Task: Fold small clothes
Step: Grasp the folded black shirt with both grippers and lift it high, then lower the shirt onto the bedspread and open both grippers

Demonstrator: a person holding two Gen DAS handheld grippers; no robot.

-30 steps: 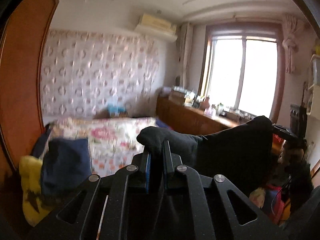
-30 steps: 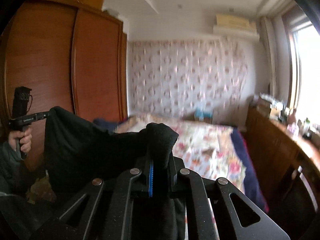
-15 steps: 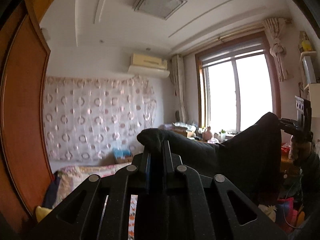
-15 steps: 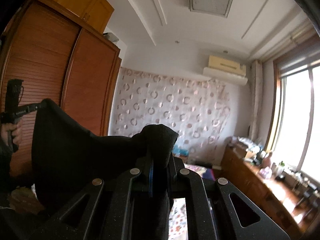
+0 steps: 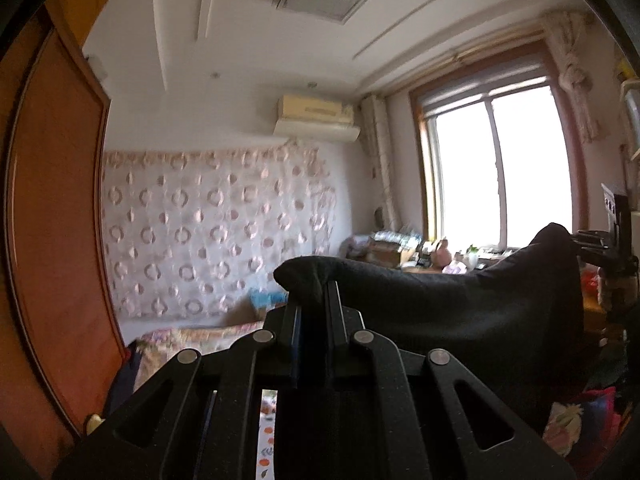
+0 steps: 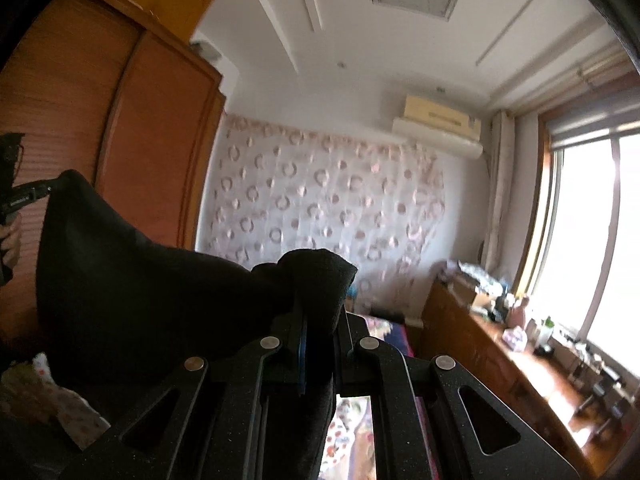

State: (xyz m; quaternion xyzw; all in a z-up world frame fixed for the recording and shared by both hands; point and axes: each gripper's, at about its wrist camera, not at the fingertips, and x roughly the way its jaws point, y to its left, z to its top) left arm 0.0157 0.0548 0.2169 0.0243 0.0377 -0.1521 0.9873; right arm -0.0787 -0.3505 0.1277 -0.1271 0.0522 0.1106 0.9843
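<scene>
I hold one small black soft cloth garment (image 5: 460, 304) up in the air, w/ one top corner in each of my grippers. My left gripper (image 5: 314, 316) is pinched shut on the corner right at its tips. My right gripper (image 6: 320, 320) is pinched shut on the other corner.

The cloth's long top edge runs sideways from one set of tips to the other, sagging in the middle; the rest hangs down below my tips. Both hands are on it, so neither is nearer.

Count: 1 garment, 2 grippers. I think next I lay it flat on the flowery bed (image 5: 200, 340) below & ahead of my tips.
</scene>
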